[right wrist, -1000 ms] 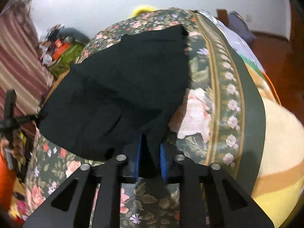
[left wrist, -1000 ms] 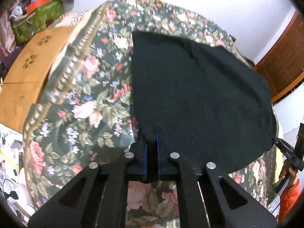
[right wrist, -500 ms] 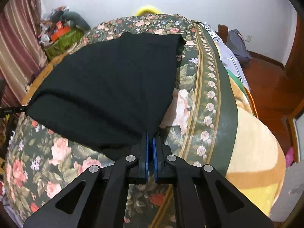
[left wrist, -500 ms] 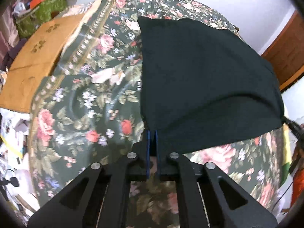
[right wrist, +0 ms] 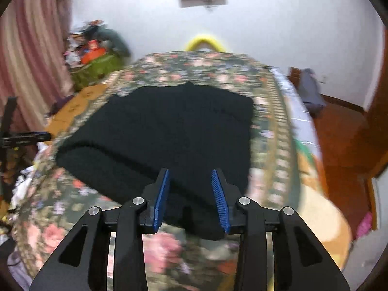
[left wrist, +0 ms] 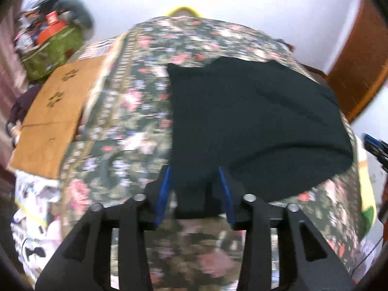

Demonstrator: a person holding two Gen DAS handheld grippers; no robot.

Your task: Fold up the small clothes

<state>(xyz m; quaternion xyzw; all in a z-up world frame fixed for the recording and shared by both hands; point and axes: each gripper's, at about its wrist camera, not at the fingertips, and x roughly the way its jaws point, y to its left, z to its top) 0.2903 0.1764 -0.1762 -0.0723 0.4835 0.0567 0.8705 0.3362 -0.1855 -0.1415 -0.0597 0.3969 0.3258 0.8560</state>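
Note:
A black garment [left wrist: 254, 126] lies flat on the floral bedspread [left wrist: 126, 131]; it also shows in the right wrist view [right wrist: 169, 135]. My left gripper [left wrist: 194, 172] is open, its blue pads spread either side of the garment's near left edge. My right gripper [right wrist: 190, 172] is open, its pads spread over the garment's near right edge. Neither holds the cloth. The other gripper's tip shows at the right edge of the left wrist view [left wrist: 375, 145] and at the left edge of the right wrist view [right wrist: 24, 138]. Both views are motion-blurred.
A flat cardboard sheet [left wrist: 55, 118] lies at the bed's left side, with a green bag [left wrist: 51, 53] and clutter behind it. A striped blanket border [right wrist: 286, 145] runs along the bed's right side. A wooden door [left wrist: 359, 60] stands at right.
Both grippers were shut on the garment's near edge and holding it up; now both have opened and let it go, and the garment lies on the bed. Both cameras have tilted up.

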